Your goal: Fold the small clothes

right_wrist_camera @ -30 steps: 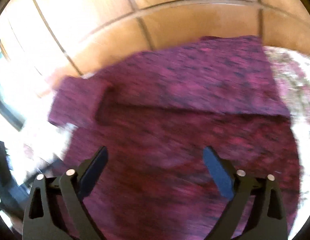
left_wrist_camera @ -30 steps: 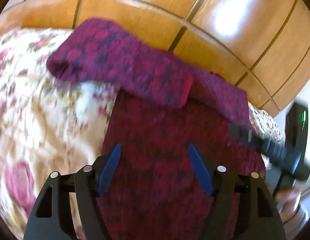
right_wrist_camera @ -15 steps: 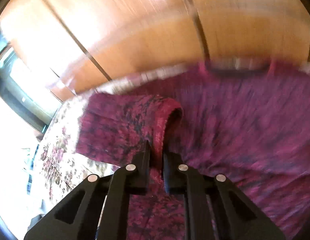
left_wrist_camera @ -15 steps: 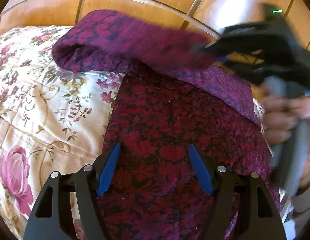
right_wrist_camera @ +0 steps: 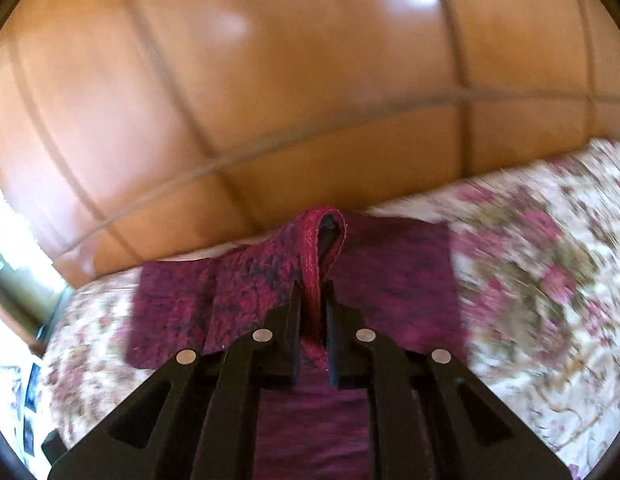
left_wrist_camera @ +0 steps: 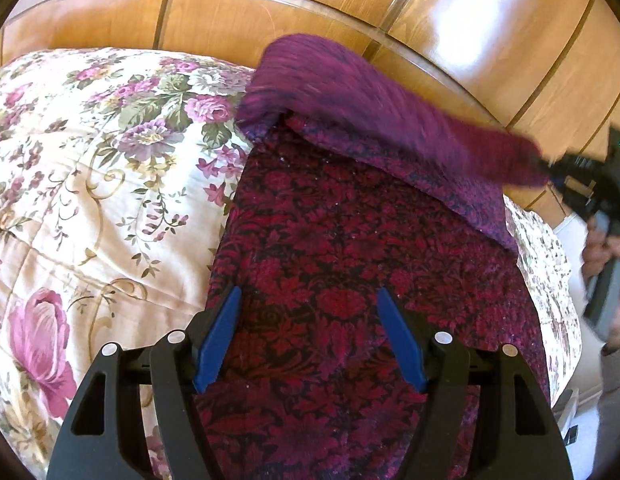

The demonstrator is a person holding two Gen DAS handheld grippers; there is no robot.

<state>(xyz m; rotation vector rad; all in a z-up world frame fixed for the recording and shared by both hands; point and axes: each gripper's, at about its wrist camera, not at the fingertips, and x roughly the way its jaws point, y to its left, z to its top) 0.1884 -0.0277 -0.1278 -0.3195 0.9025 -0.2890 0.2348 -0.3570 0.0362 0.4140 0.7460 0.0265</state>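
On the left lies the flowery quilt (left_wrist_camera: 90,184), with the dark red cloth (left_wrist_camera: 350,288) spread flat on it. The left gripper (left_wrist_camera: 308,338) hangs over the cloth, pointing down at a slant, its blue jaws wide apart and holding nothing. Far to the right, a hand (left_wrist_camera: 602,252) holds the right gripper (right_wrist_camera: 311,300) — its jaws pinch a fold of the cloth's edge and lift that part up off the quilt, in front of the wooden headboard (right_wrist_camera: 270,80).
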